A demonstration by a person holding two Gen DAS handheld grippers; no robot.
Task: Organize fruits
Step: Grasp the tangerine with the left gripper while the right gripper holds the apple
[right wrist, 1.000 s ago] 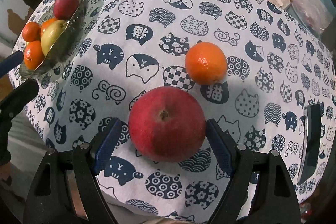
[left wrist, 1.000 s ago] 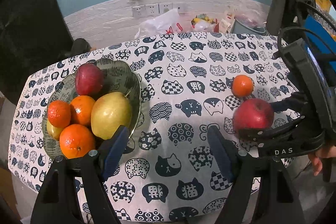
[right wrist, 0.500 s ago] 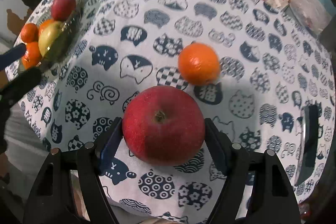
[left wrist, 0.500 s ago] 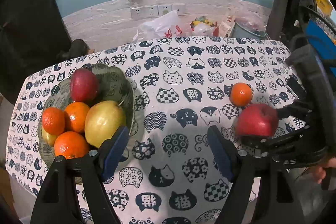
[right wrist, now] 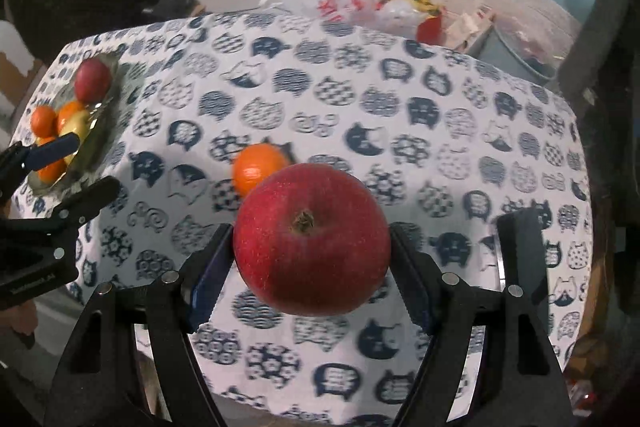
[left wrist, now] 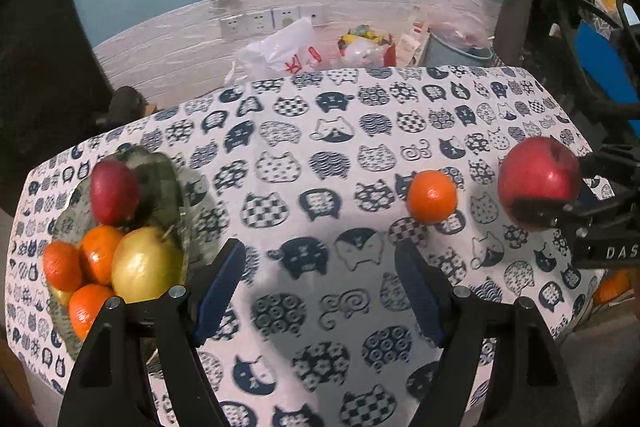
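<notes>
A table covered with a white cloth printed with dark cat faces (left wrist: 332,163) stands before a teal wall with a pale brick-look band carrying a row of sockets (left wrist: 272,21), and plastic bags (left wrist: 280,51) lie on the floor beyond the far edge. The right gripper (right wrist: 310,261) is clamped on a large red apple (right wrist: 312,239), its blue pads pressed against both sides of the fruit, stem end facing the camera; the left wrist view shows that apple (left wrist: 538,181) raised clear of the cloth. Just beyond the held apple, partly hidden behind it, a loose orange (right wrist: 258,169) sits on the cloth. Far off to the left of the right gripper is a glass bowl (right wrist: 106,131) holding a second red apple (right wrist: 93,79), several oranges and a yellow-green fruit. The left gripper (left wrist: 320,291) hangs over the cloth with its jaws apart and nothing between them. The bowl (left wrist: 176,195) lies just to its left, its near rim beside the left finger, with the yellow-green fruit (left wrist: 146,269) closest to that finger, oranges (left wrist: 82,267) further left and the red apple (left wrist: 114,193) at the bowl's far side. The loose orange (left wrist: 432,195) rests ahead and to the right of the left gripper, and the right gripper with its apple is further right still.
</notes>
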